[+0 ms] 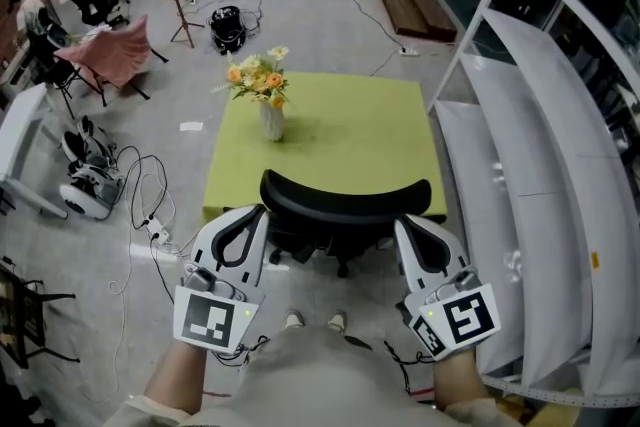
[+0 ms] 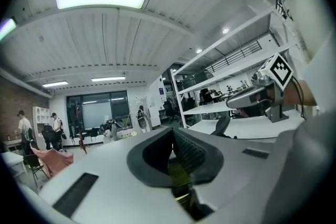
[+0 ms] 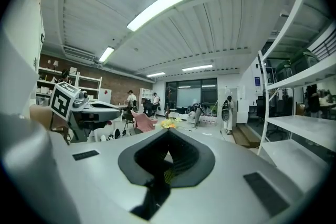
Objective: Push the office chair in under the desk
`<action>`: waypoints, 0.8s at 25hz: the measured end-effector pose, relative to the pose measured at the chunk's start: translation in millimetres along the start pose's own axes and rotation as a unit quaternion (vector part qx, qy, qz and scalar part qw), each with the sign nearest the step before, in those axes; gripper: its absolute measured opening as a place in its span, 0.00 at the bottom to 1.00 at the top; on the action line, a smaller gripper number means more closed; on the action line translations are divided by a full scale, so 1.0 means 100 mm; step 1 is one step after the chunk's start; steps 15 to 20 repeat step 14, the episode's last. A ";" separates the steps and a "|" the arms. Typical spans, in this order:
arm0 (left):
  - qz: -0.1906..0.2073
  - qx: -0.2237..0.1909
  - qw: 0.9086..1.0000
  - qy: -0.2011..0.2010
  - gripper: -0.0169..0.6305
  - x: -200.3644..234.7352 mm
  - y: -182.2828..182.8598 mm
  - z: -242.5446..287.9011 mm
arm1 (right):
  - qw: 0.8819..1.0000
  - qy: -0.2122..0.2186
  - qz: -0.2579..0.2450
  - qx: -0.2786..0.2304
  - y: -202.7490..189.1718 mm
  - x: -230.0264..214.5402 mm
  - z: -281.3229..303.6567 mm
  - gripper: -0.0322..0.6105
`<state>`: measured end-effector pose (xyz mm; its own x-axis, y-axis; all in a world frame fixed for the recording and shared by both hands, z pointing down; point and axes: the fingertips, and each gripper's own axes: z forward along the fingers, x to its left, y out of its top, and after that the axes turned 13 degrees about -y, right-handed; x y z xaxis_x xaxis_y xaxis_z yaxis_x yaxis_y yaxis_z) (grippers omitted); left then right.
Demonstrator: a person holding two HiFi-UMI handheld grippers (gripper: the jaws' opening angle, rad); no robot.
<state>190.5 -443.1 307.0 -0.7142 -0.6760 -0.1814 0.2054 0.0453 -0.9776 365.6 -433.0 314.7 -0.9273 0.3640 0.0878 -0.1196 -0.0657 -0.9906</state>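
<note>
This is a big room with a grey floor (image 1: 330, 25). Tall white shelves (image 1: 540, 165) run down the right side of the frame. A pink chair (image 1: 115, 50) stands at the upper left, and loose cables (image 1: 150, 205) lie on the floor at the left. A few people stand far off at the top.

A green tabletop (image 1: 350, 140) sits in the middle. Near its left side stands a white vase (image 1: 272, 121) with yellow and orange flowers (image 1: 260, 77) in it.

The black office chair (image 1: 345, 200) is at the near edge of the tabletop. Its curved back faces the person and its seat is partly under the tabletop.

The left gripper (image 1: 256, 212) has its jaws pressed together with nothing between them. Its tip is right by the left end of the chair back. The right gripper (image 1: 404, 221) also has its jaws pressed together and holds nothing. Its tip is right by the right end of the chair back. I cannot tell if the tips touch the chair.
</note>
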 end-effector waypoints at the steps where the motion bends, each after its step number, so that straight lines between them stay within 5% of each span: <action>1: 0.001 0.001 1.000 -0.001 0.04 0.00 0.00 0.01 | 1.000 0.000 -0.001 -0.001 0.00 0.00 0.01 0.06; 20: 0.006 0.001 1.000 -0.010 0.04 0.00 0.08 0.05 | 1.000 -0.005 -0.013 -0.005 0.07 -0.04 -0.01 0.06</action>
